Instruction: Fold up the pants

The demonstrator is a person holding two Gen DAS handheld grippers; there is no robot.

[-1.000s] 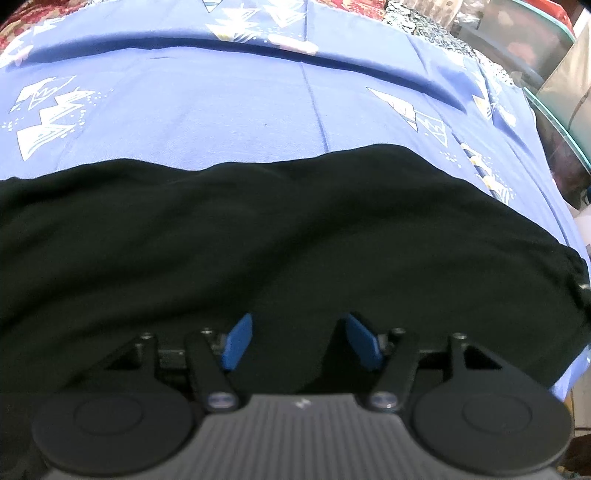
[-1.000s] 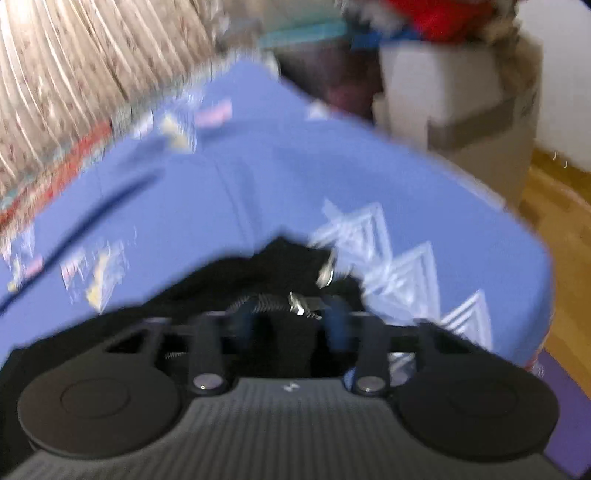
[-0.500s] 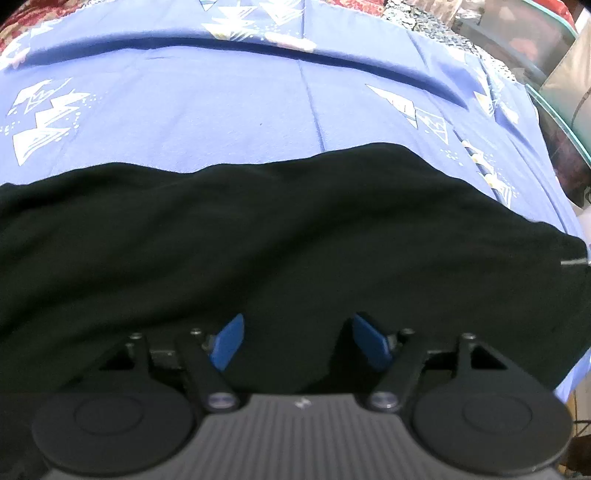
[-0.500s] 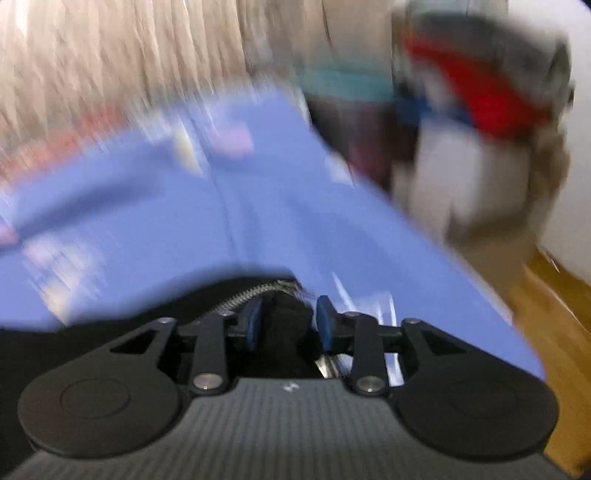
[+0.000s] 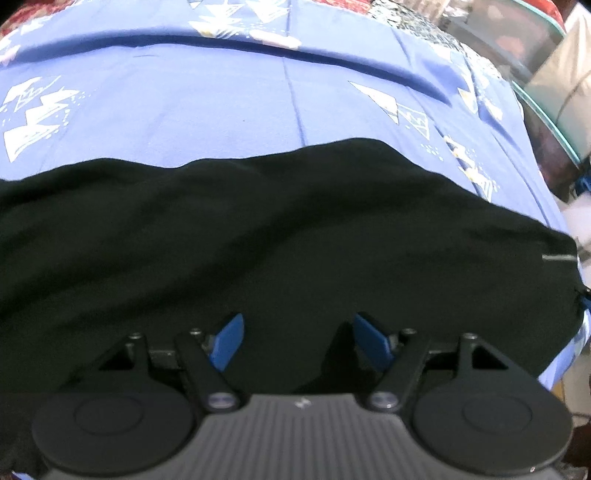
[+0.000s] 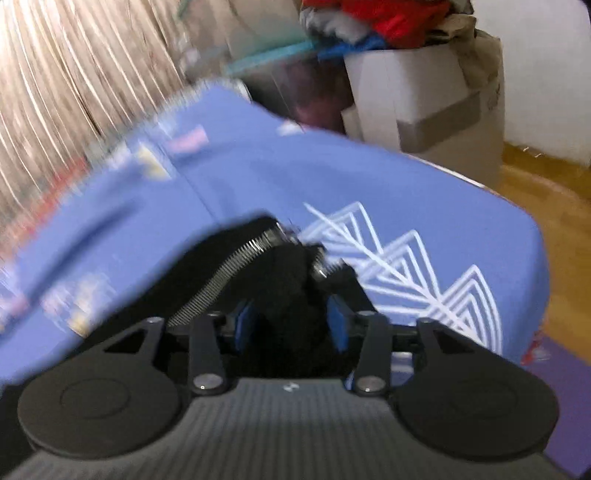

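Black pants (image 5: pixel 295 240) lie spread across a blue patterned bedsheet (image 5: pixel 221 110) in the left wrist view. My left gripper (image 5: pixel 300 334) hovers over their near part, open, its blue pads (image 5: pixel 229 341) wide apart with flat cloth below them and nothing pinched. In the right wrist view a bunched end of the pants (image 6: pixel 288 288), with a silver zipper (image 6: pixel 229 273) showing, fills the gap of my right gripper (image 6: pixel 291 325). Its jaws are closing and the pads (image 6: pixel 338 325) press on the bunch, above the sheet (image 6: pixel 332 173) near the bed's corner.
Past the bed's corner stand a taped cardboard box (image 6: pixel 424 110) piled with red clothing (image 6: pixel 388 14) and a clear bin (image 5: pixel 535 48). Wooden floor (image 6: pixel 546 206) and a purple mat (image 6: pixel 554 354) lie to the right. A curtain (image 6: pixel 74 74) hangs behind the bed.
My left jaws have spread wider over the pants without moving off. The right view swung about with heavy blur, the zipper end staying between its pads.
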